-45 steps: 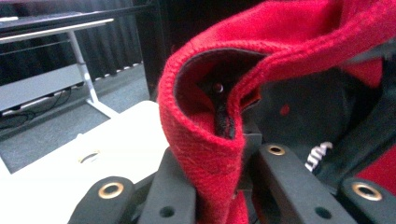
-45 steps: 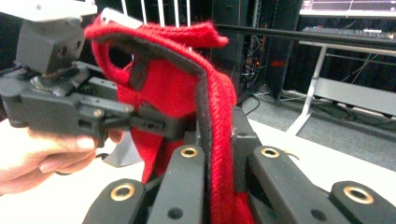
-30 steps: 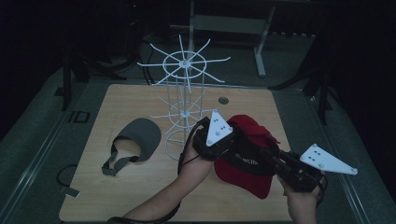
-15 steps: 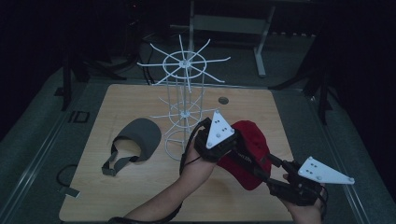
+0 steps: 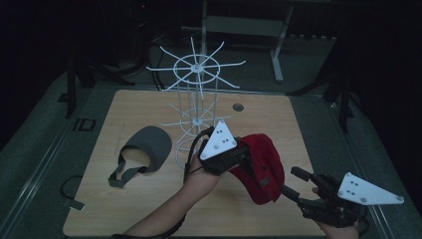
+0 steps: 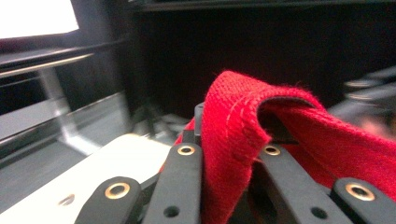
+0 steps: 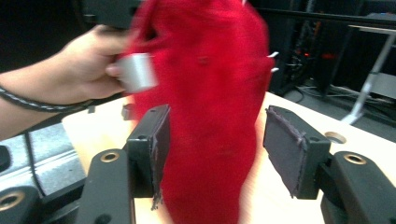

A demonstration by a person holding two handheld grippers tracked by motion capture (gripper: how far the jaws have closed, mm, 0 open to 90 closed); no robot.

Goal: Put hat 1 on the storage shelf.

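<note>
A red cap (image 5: 263,169) hangs from my left gripper (image 5: 242,155), held up above the table's near right part. In the left gripper view, the black jaws of the left gripper (image 6: 229,150) are shut on a fold of the red cap (image 6: 243,112). My right gripper (image 5: 293,182) is at the lower right, pointing at the cap with a small gap to it. Its jaws have just opened and then eased in slightly. In the right gripper view, the right gripper (image 7: 219,140) has its pads (image 7: 156,137) apart, and the red cap (image 7: 210,88) hangs just ahead of them, unpressed.
A white wire hanging rack (image 5: 196,94) stands at the table's middle, just behind the left hand. A grey visor (image 5: 149,149) lies to its left on the wooden table (image 5: 124,209). A round hole (image 5: 238,106) is near the far edge.
The right gripper has let go of the red cap, opened, and drawn back toward the lower right. The cap now hangs narrower from the left gripper, which stayed about where it was.
</note>
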